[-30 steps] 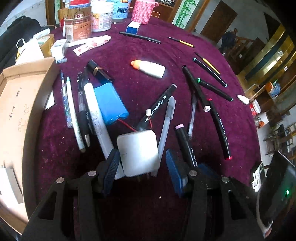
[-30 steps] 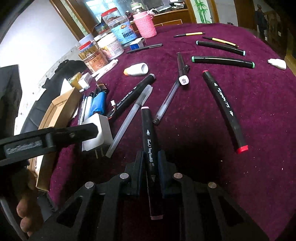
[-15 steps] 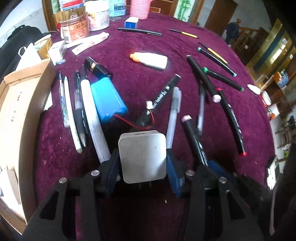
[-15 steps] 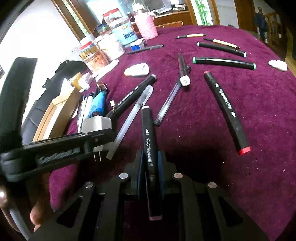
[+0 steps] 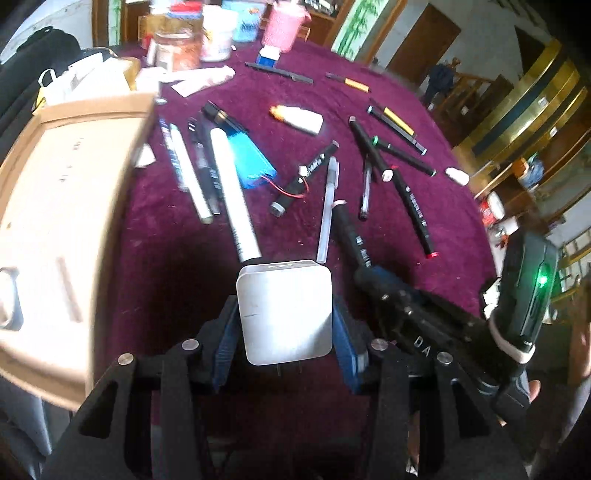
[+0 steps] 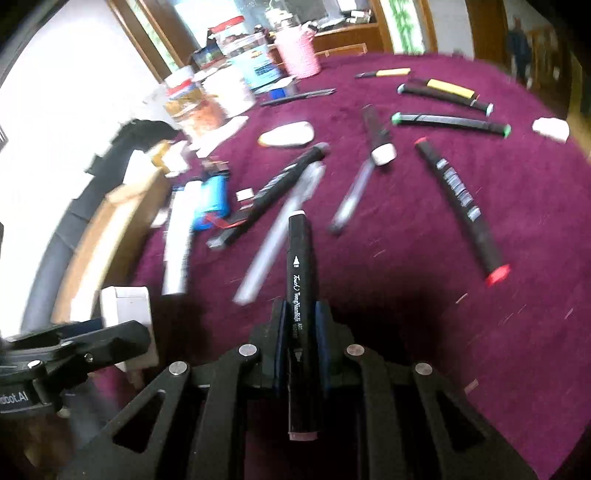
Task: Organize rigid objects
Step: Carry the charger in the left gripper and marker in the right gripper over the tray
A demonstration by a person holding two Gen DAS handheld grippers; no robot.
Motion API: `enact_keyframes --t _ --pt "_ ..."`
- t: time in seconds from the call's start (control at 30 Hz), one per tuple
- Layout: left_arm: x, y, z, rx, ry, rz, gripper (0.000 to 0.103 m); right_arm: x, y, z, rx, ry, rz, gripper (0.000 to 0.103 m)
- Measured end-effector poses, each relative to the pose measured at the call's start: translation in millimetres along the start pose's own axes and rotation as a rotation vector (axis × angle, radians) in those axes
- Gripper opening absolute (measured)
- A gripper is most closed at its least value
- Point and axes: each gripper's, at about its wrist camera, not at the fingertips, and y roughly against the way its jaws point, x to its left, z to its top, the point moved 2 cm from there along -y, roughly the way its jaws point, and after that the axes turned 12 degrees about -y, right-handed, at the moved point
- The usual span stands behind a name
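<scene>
Item 1. Left gripper (image 5: 284,325), lower centre of the left wrist view: its blue pads press on both sides of a white square charger (image 5: 283,312), held clear of the cloth with two prongs showing at its lower edge. The jaws closed onto it within the last second. In the right wrist view the same charger (image 6: 127,306) shows at the lower left edge behind a black finger.

Item 2. Right gripper (image 6: 300,332), lower centre of the right wrist view: jaws pinched on a black marker (image 6: 300,295), which points up the frame, one pale end past the fingertips and a pink end below them. In the left wrist view this gripper (image 5: 369,273) enters from the right with the marker (image 5: 349,232) slanting to the upper left.

Item 3. Purple tablecloth (image 5: 443,206), covering a round table.

Item 4. Cardboard box (image 5: 55,206), left edge of the left wrist view, blurred.

Item 5. Loose on the cloth, centre of the left wrist view: a blue battery pack (image 5: 251,158) with red wire; a long white tube (image 5: 231,188) touching its left side; a clear pen (image 5: 327,210); a second black marker (image 5: 306,177); a red-tipped marker (image 5: 413,210) well to the right; a white bottle with an orange cap (image 5: 299,117) above.

Item 6. Jars and a pink woven cup (image 5: 282,24), upper edge, at the far rim.
</scene>
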Motion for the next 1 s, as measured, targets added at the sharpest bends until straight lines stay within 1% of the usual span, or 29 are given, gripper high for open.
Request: enact_keyframes --t 0.07,0.13,0.23,0.3,0.37,0.5,0.6,0.8,1.0 --pt "10 17 -5 -0.023 0.02 -0.019 0.046 17 6 -7 0.009 0.008 0.046 0.014" --pt "22 35 -11 -0.05 0.044 -0.041 0.046 42 13 -14 0.033 0.019 0.131 0.014" --pt "44 60 -19 -0.083 0.08 -0.043 0.046 76 20 -20 0.032 0.062 0.166 0.014" --pt "64 76 -24 -0.106 0.107 -0.03 0.046 101 19 -23 0.053 0.093 0.202 0.014" --pt "82 86 -28 -0.116 0.133 -0.017 0.046 120 14 -25 0.069 0.115 0.212 0.014" --pt "118 99 -31 -0.14 0.168 0.036 0.046 158 -6 -25 0.114 0.143 0.246 0.014" --pt "145 99 -30 -0.139 0.2 0.053 0.046 181 -30 -24 0.145 0.168 0.232 0.014" --pt "197 89 -20 -0.108 0.236 0.103 0.046 204 -63 -18 0.184 0.172 0.215 0.014" --pt "230 72 -8 -0.071 0.26 0.091 0.046 224 -95 -12 0.208 0.189 0.206 0.014"
